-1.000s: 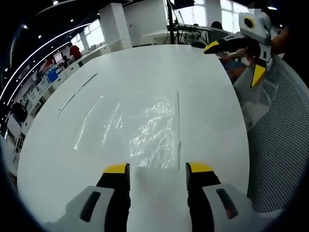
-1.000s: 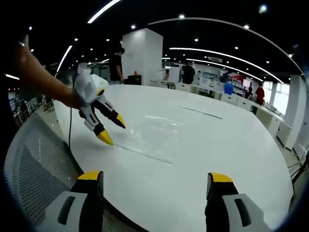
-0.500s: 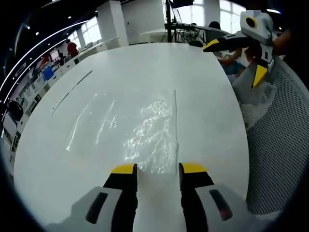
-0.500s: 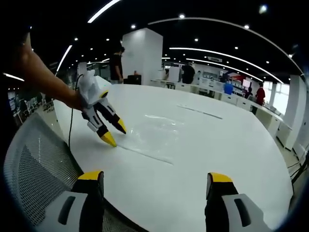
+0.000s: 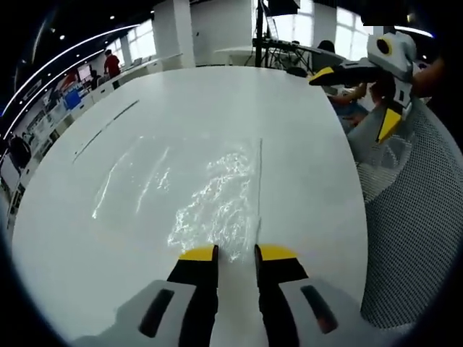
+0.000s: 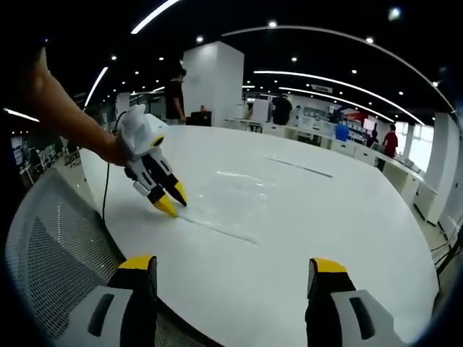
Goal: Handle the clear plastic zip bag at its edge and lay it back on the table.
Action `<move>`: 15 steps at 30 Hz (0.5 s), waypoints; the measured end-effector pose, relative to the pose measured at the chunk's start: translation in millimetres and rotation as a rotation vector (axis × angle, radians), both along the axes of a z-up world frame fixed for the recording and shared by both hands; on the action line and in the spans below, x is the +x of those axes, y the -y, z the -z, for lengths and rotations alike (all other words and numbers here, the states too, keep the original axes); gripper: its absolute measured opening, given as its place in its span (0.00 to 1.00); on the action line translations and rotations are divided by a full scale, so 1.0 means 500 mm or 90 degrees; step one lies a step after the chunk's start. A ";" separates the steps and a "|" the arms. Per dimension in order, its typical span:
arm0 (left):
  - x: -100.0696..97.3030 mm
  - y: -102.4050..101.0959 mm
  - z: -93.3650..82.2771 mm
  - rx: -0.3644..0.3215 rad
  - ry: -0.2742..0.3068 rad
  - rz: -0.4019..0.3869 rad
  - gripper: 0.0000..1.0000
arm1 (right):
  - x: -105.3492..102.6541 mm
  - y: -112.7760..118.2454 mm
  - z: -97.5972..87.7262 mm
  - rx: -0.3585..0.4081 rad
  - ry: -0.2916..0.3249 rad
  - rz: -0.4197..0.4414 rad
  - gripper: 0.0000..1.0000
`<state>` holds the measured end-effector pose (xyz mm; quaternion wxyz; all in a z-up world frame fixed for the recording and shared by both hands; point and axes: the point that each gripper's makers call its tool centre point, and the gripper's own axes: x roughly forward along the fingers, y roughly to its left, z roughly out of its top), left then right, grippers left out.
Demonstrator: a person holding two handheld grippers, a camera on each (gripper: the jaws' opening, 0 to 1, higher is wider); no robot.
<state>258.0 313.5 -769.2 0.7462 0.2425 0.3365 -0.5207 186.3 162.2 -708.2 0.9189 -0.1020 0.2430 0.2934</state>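
Mesh chair [image 5: 409, 238] beside table [image 5: 304, 144], bag [image 5: 195, 188]

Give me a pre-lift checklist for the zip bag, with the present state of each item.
1. Left tool at the near edge of the clear zip bag: ok, its tips sit right at that edge.
2. Jaws closed on plastic: cannot tell; they are nearly together, but whether film lies between them is not visible.
3. Bag flat on the white table: ok, it lies spread out, wrinkled near the zip strip.
4. Right tool out of the way: ok, open and held off the table edge, above the mesh chair.
5. Nothing resting on the bag: ok.
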 end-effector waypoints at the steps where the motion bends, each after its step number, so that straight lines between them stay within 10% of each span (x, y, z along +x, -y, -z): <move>1: -0.001 0.001 -0.001 0.001 0.002 0.003 0.15 | -0.001 -0.001 -0.001 0.000 0.000 0.000 0.86; 15: -0.015 0.011 -0.006 -0.016 -0.002 0.012 0.05 | 0.000 0.004 0.007 -0.004 -0.005 -0.001 0.84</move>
